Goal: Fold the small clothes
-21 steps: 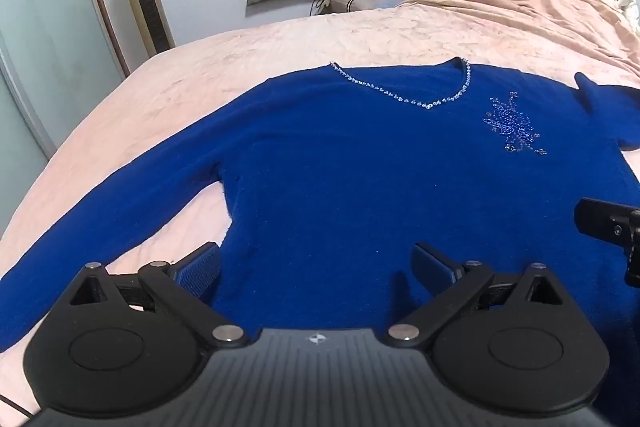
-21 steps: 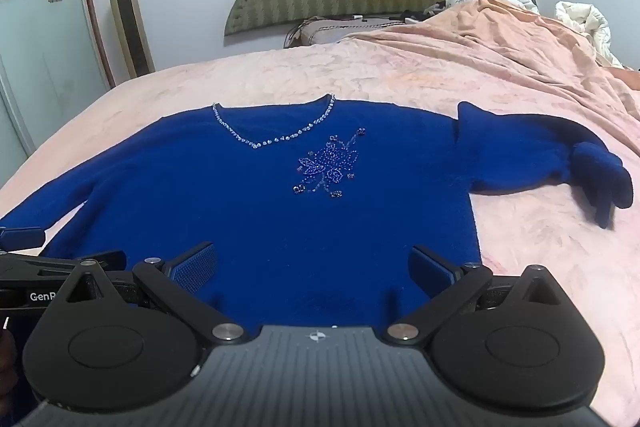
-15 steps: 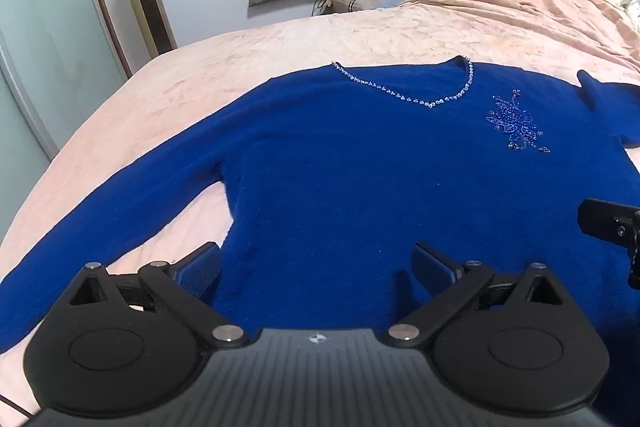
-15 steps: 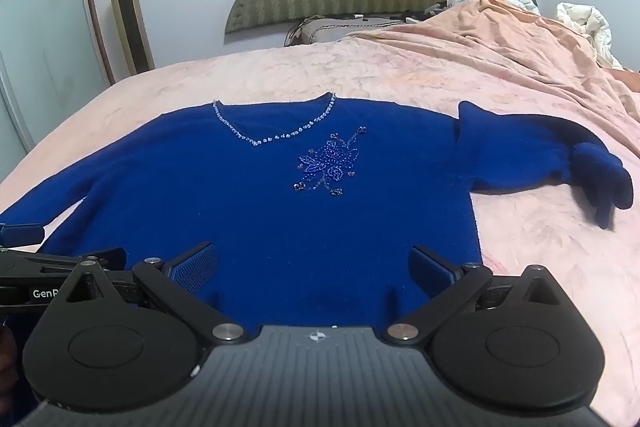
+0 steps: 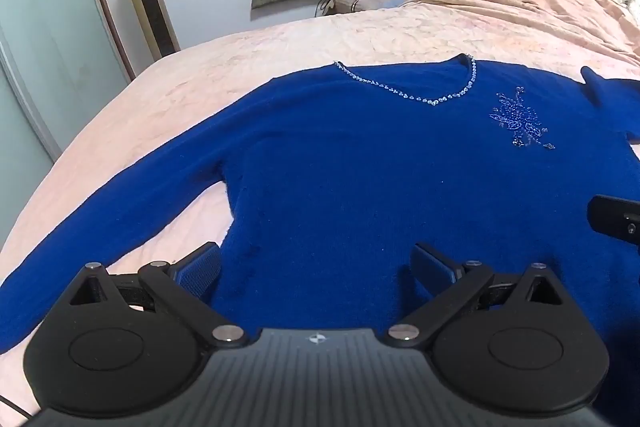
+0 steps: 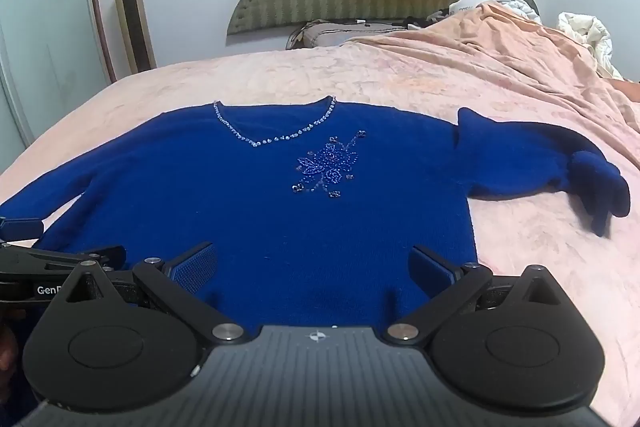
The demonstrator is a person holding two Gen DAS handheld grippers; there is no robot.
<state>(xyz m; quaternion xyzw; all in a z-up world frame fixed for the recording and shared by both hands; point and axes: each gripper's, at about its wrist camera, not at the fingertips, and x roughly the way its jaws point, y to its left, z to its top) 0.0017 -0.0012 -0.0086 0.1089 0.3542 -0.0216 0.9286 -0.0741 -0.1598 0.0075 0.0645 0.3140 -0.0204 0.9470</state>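
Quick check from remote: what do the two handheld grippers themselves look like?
Both match: the left gripper and right gripper have black linkage arms, round black discs, silver pivot pins, a ribbed grey body and blue textured pads. White "Gen" lettering marks the left one's side.

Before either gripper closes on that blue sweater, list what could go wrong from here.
1. The right sleeve is already bunched and doubled over; folding the blue sweater now would likely trap that lump.
2. The beaded neckline and beaded flower could snag on a finger dragged across them.
3. The left gripper and right gripper both hang open over the hem, close together, so they may collide.
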